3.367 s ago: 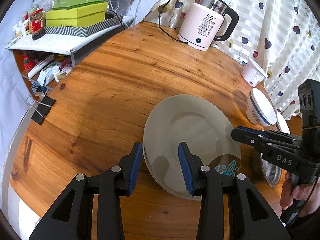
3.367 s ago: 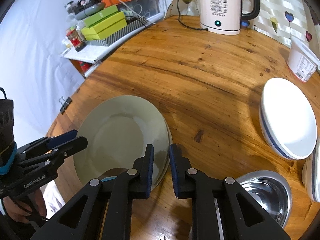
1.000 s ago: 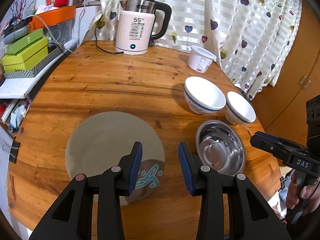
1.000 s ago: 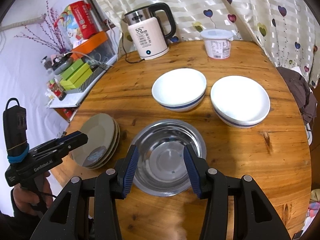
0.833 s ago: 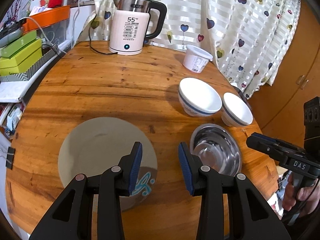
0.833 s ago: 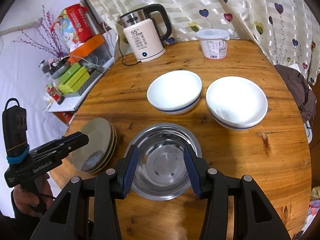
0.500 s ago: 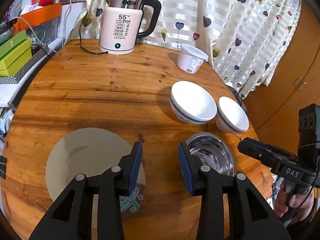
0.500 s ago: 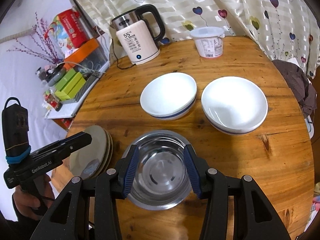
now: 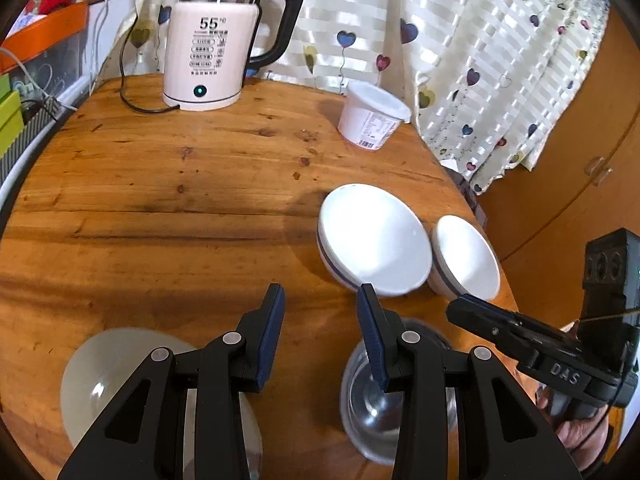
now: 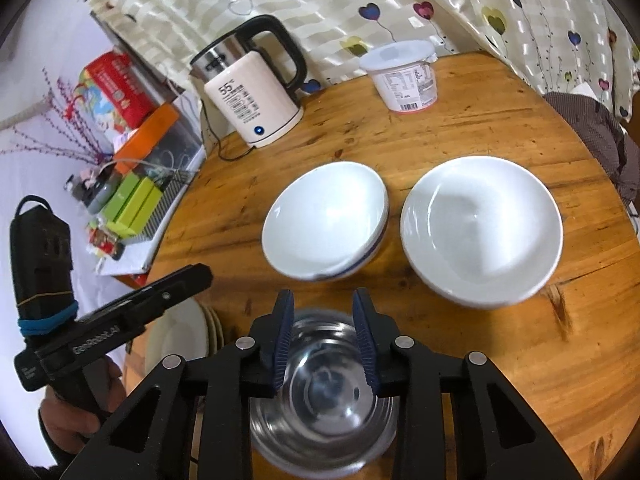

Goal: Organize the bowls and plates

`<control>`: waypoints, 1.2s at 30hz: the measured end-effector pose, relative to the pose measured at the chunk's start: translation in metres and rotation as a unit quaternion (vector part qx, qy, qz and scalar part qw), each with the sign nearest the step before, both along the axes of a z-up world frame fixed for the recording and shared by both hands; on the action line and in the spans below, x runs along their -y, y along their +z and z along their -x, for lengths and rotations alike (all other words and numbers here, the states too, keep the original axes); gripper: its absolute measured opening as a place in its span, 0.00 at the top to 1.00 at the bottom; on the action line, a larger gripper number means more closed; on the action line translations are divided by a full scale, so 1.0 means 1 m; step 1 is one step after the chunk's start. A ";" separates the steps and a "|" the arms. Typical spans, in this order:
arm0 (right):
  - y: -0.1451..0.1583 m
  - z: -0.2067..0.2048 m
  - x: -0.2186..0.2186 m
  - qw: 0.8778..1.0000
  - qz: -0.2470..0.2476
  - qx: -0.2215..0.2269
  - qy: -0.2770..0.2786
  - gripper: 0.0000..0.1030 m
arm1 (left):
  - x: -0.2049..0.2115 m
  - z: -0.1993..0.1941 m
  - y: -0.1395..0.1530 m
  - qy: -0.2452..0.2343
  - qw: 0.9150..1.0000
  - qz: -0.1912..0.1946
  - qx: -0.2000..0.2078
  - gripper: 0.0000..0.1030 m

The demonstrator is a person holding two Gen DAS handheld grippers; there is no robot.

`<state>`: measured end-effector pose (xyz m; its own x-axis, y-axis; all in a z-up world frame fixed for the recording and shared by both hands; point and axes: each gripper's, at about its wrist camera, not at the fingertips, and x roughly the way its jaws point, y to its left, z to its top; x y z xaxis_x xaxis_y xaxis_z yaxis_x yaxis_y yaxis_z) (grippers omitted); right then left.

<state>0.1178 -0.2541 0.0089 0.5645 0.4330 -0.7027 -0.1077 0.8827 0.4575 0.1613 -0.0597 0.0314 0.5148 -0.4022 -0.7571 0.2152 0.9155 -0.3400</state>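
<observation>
Wooden surface (image 10: 460, 128) carries two white bowls ahead of your right tool (image 10: 323, 334), parted above the steel bowl (image 10: 324, 404); your left tool (image 9: 320, 320) hangs parted, empty.

**Setting: home dining corner**

Domestic room, not a lab or shop. Round wooden table (image 9: 168, 184) with knots and wear marks. Electric kettle (image 9: 212, 44) plugged in at the table's far edge, display reading 55. White lidded food tub (image 9: 372, 120) near it. Striped curtain (image 9: 460, 40) printed with hearts behind the table. Side shelf (image 10: 160, 196) crowded with green boxes (image 10: 130, 204), an orange-lidded bin (image 10: 150, 128) and a red printed box (image 10: 116, 88). Everyday tableware out: white bowls (image 10: 326, 220), a steel bowl (image 10: 324, 396), stacked plates (image 9: 116, 360)
</observation>
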 end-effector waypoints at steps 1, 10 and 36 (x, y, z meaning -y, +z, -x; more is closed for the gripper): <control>-0.001 -0.004 0.001 1.000 -0.004 -0.002 -0.002 0.70 | 0.002 -0.004 -0.003 -0.002 1.000 0.003 -0.004 0.62; -0.015 -0.026 0.007 0.999 -0.027 -0.024 -0.026 0.70 | 0.017 -0.028 -0.012 -0.012 1.000 0.014 -0.021 0.62; -0.023 -0.042 0.004 0.999 -0.017 -0.029 -0.034 0.77 | 0.033 -0.051 -0.031 -0.021 0.999 0.002 -0.032 0.78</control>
<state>0.1603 -0.2585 -0.0139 0.5525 0.4193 -0.7204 -0.0216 0.8712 0.4905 0.2120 -0.0924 0.0007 0.4476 -0.4258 -0.7864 0.2304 0.9046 -0.3587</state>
